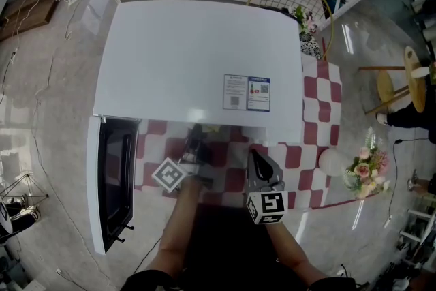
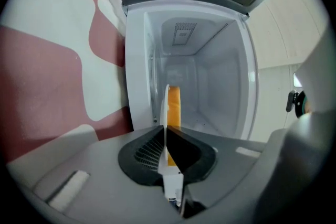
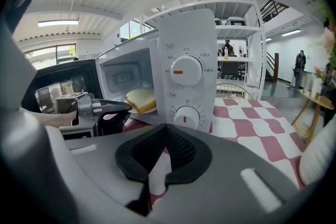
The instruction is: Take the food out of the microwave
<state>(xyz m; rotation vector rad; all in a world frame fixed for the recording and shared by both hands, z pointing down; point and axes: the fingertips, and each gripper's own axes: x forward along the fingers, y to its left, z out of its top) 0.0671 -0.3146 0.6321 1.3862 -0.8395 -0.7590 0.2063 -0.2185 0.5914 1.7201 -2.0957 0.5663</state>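
Nearest to the person, the right gripper (image 3: 167,152) waits in front of the microwave (image 1: 197,58), above the checked cloth (image 1: 320,119). Its jaws are together and nothing is between them, so it is free to help.

A little farther and to the left, the left gripper (image 2: 167,144) reaches level into the open cavity. Its jaws are almost fully closed on the near rim of a thin white plate (image 2: 166,107), and the pads press on both faces of the rim. The food (image 3: 140,99), a yellow slice that looks like bread or a sandwich, lies on this plate inside the microwave, just beyond the jaw tips. The door (image 1: 112,180) hangs wide open on the left, so the way out looks free.

I judge that the step in hand is to draw the plate out toward the near side. The grip is only on one edge, so the far side of the plate may drop and the food may slide. It is better to pull slowly and straight, to keep the plate level, and to lift it only a little over the lower edge of the opening. When the plate comes halfway out, the right gripper could take the right rim to share the weight.
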